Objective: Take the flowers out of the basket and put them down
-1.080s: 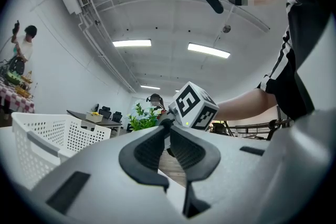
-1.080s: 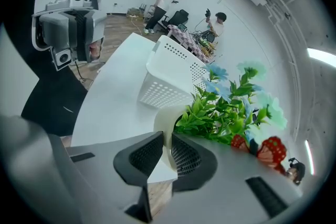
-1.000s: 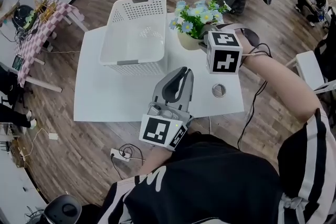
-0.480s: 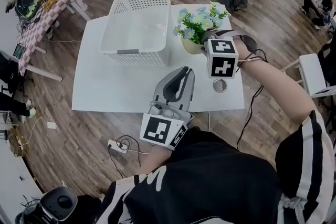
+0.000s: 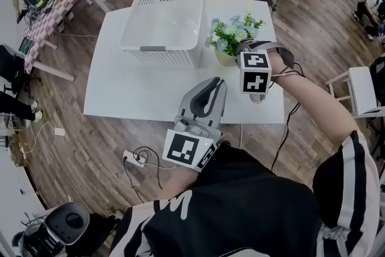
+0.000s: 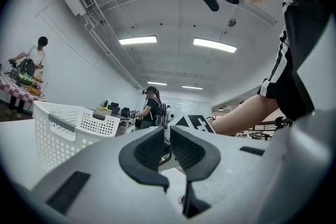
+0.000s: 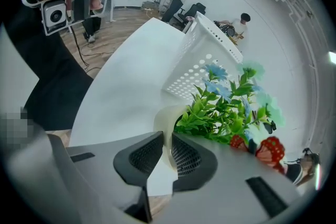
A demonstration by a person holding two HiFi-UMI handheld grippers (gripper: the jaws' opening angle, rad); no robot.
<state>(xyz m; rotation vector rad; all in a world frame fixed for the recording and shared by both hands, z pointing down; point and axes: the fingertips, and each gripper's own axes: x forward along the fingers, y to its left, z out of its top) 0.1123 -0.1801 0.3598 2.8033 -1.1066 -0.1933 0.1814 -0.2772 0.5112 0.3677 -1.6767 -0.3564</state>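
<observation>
A cream pot [image 5: 223,58] of blue flowers and green leaves [image 5: 234,30] is over the white table [image 5: 138,90], just right of the white basket [image 5: 162,21]. My right gripper [image 5: 236,52] is shut on the pot's rim. In the right gripper view the rim [image 7: 164,122] sits between the jaws of the right gripper [image 7: 167,148], with the flowers [image 7: 227,102] beyond. Whether the pot rests on the table I cannot tell. The basket holds nothing. My left gripper [image 5: 212,88] hangs over the table's front edge, shut with nothing in it; it shows as the left gripper [image 6: 168,145] in its own view.
A small round metal object [image 5: 257,97] lies on the table under my right gripper's marker cube. A checkered table [image 5: 54,6] stands at the left, a white chair [image 5: 360,90] at the right. A power strip [image 5: 133,158] and cables lie on the wooden floor. People stand beyond the table.
The view has shifted, so the table and basket sit higher in frame. My right gripper and the pot have come slightly nearer the table's front. The left gripper stays put.
</observation>
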